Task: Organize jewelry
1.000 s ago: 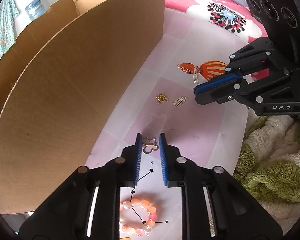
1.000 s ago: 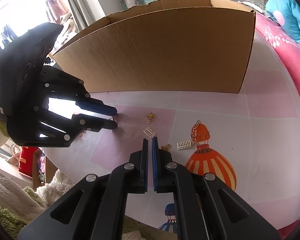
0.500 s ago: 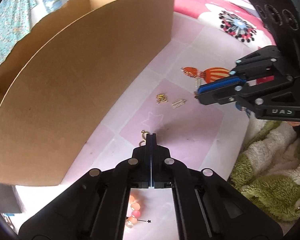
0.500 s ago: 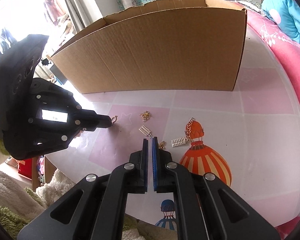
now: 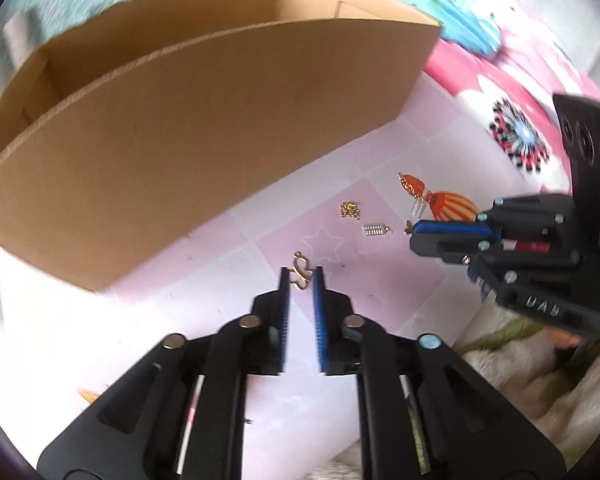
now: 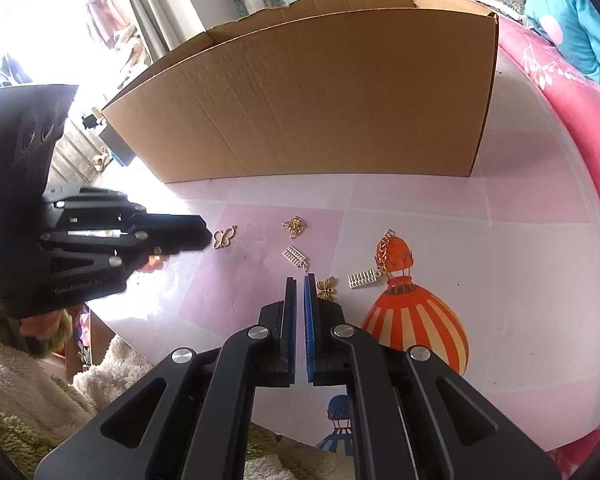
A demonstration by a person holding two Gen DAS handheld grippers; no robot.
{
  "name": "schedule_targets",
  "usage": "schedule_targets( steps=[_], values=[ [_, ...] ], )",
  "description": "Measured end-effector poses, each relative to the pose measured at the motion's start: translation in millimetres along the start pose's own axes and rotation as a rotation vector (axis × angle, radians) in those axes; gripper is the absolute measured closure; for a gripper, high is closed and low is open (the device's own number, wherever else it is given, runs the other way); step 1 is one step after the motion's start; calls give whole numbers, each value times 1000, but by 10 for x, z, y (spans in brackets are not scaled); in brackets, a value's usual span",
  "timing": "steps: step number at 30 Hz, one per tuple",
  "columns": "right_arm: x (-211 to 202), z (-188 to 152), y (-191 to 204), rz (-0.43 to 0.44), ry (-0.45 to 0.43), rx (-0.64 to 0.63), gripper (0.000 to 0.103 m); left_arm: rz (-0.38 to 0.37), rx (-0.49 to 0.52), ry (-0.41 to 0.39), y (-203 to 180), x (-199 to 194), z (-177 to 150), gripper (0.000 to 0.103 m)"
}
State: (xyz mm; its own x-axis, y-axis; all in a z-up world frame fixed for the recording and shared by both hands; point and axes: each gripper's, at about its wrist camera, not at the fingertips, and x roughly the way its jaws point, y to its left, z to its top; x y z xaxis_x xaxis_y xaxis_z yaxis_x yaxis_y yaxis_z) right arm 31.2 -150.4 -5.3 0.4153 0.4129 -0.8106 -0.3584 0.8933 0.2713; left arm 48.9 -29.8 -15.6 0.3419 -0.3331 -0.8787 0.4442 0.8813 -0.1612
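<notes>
Opening its jaws, the left gripper [image 5: 300,276] points down at a pink table [image 5: 384,304]; a thin gold butterfly charm [image 5: 301,273] lies on the tabletop between the blue pads [image 5: 285,300], and neither pad presses on it. In the right wrist view the same butterfly [image 6: 224,238] lies flat just past the left gripper's [image 6: 204,236] tip.

The right gripper [image 6: 299,280] points down with its jaws pressed almost together and nothing between them. A darker gold charm [image 6: 325,287] lies on the table just to the right of its tip. A small silver comb piece [image 6: 294,258] lies a little farther out, and a gold chain cluster [image 6: 295,226] beyond that. A second silver comb [image 6: 362,279] with a chain [image 6: 385,250] lies beside a printed orange balloon [image 6: 416,320]. From the left wrist view, the cluster [image 5: 349,210] and first comb [image 5: 376,229] lie between the two grippers, with the right gripper [image 5: 414,234] at the right.

A large open cardboard box [image 6: 320,108] stands on the table behind all the jewelry. A fuzzy green-and-cream blanket [image 6: 28,392] shows at the near edge, and pink floral bedding [image 6: 560,92] lies beyond the table.
</notes>
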Motion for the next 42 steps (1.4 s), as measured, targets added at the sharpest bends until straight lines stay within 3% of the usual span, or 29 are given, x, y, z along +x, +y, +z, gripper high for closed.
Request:
schedule_targets(
  steps=[4,13,19,23,36,42],
  values=[
    [2,11,-4,0,-2,8,99,-33,-57,16,-29,60,-46,90],
    [-18,-15,-26,3,-8,16,99,-29,-118,15,29,118,29,90],
    [-29,-22,-59,4,-12,23,99,17,-124,-5,-18,110,81,76],
    [-37,-30,-77,2,-17,29,99,26,-150,-11,-16,154,96,75],
    [-25,-61,-57,3,-20,44,99,67,52,-69,-198,207,97,75],
    [-17,-50,-61,2,-17,41,99,61,110,-90,-206,216,107,81]
  ],
)
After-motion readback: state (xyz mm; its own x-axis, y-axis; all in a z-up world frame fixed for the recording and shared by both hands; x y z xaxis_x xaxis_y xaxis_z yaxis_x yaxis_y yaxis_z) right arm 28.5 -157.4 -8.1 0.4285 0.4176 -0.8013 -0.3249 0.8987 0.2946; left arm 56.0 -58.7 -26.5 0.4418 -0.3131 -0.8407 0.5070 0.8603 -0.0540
